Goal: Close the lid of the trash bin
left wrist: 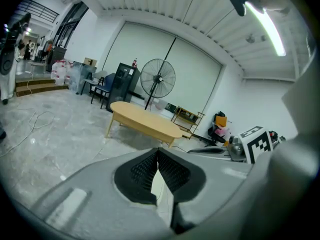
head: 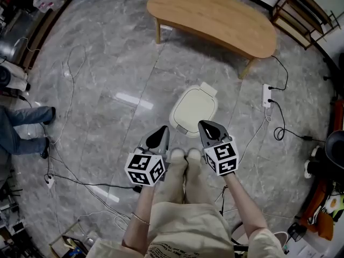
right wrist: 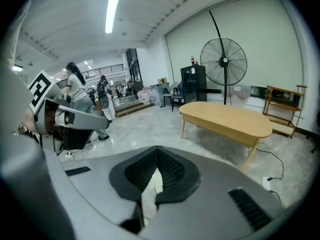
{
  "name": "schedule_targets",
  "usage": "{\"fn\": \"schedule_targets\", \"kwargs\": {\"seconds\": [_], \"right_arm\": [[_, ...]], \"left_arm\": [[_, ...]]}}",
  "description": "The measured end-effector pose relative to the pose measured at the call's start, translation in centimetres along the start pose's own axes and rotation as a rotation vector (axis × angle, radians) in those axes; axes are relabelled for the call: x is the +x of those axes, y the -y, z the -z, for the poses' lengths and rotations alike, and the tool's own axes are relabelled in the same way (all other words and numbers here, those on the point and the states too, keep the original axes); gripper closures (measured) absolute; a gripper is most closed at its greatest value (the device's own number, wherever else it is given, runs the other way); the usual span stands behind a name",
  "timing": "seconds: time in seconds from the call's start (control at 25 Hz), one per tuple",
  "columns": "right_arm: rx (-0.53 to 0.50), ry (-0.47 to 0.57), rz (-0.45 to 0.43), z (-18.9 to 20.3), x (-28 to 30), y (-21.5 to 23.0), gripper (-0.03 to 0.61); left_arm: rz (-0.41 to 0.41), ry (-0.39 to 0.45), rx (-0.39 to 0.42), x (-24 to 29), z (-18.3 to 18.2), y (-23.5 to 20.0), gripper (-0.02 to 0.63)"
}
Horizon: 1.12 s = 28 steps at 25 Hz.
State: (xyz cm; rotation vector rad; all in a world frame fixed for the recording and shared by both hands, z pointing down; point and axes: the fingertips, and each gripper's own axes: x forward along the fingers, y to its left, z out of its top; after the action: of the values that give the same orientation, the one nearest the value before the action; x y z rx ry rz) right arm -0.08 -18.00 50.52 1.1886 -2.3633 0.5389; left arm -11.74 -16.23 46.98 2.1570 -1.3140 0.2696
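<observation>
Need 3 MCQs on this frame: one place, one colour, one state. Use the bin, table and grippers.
1. Where does the trash bin stand?
A) on the floor, between the person's feet and the wooden table
B) on top of the table
C) under the table

2. What colour is the bin's lid?
A) black
B) red
C) cream

3. How do the jaws of the left gripper and the right gripper stand?
A) wide apart
B) together, nothing between them
C) clamped on the lid

Key:
1 A: the head view shows it on the grey floor just ahead of the feet, short of the table.
2 C: its top is cream.
3 B: in each gripper view the pads meet at the tips with nothing between them.
</observation>
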Motion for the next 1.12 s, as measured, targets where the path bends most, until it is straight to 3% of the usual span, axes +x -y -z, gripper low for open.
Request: {"fn": "schedule_targets", "kwargs": {"seconds": [0.52, 1.12], "right_arm": [[0.012, 0.185, -0.032, -10.1, -4.5, -0.7, 0.574], [0.026, 0.353, -0.069, -18.1, -8.9, -0.1, 0.574]], "left_arm": [[0.004, 0.154, 0.091, -4.2, -8.5, 1.9, 0.591], [0.001, 0.301, 0.18, -8.1, -15.7, 3.6, 0.591]]}}
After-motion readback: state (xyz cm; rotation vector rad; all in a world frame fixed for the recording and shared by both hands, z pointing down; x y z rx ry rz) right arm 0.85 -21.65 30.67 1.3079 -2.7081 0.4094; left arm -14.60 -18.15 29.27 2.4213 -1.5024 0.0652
